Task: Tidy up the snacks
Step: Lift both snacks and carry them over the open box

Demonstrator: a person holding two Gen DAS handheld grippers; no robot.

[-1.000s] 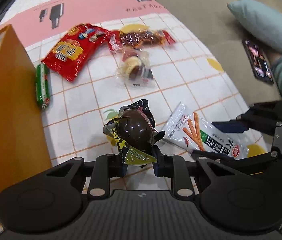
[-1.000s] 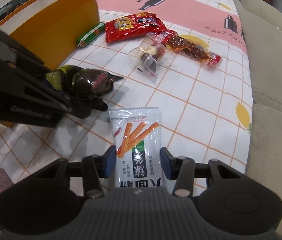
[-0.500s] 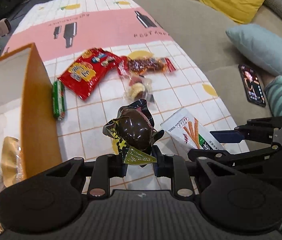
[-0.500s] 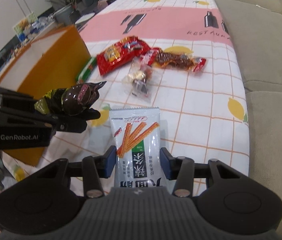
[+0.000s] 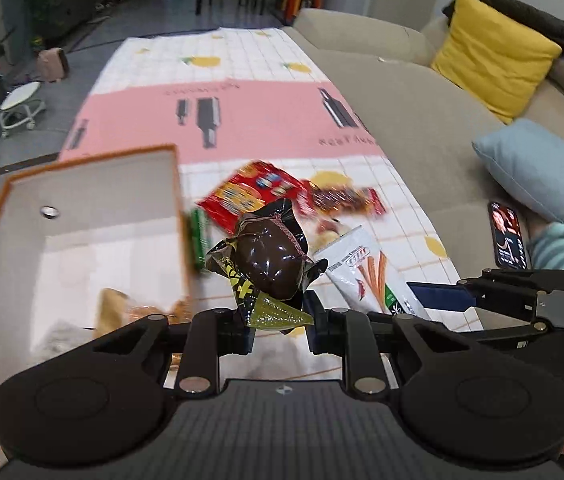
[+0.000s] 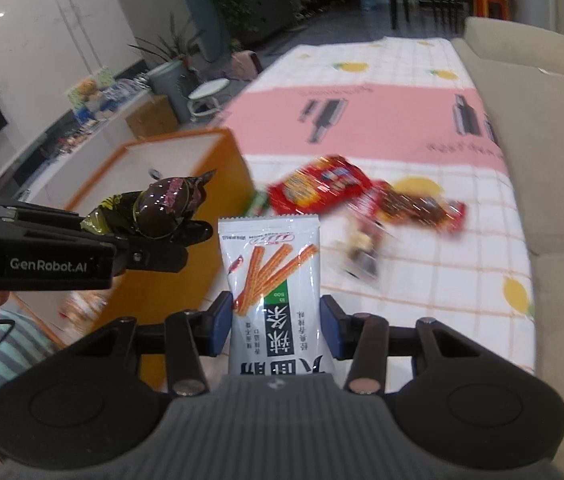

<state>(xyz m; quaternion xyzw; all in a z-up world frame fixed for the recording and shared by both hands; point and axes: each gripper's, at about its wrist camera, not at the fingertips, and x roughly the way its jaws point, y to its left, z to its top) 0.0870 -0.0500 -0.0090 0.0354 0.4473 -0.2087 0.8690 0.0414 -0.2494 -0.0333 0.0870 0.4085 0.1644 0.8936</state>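
Both packets had risen off the tablecloth [image 5: 266, 120] since the earlier frame. My left gripper [image 5: 280, 322] pinched the dark foil snack [image 5: 270, 264], my right gripper [image 6: 274, 326] the white stick-snack pouch [image 6: 272, 280] (both mid-frame). Carrying step; next, release over the orange box [image 5: 82, 216] at left.

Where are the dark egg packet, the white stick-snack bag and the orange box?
dark egg packet [image 5: 268, 256], left wrist view, on its round bulge.
white stick-snack bag [image 6: 272, 276], right wrist view, on its printed front.
orange box [image 5: 82, 160], left wrist view, on its far rim.
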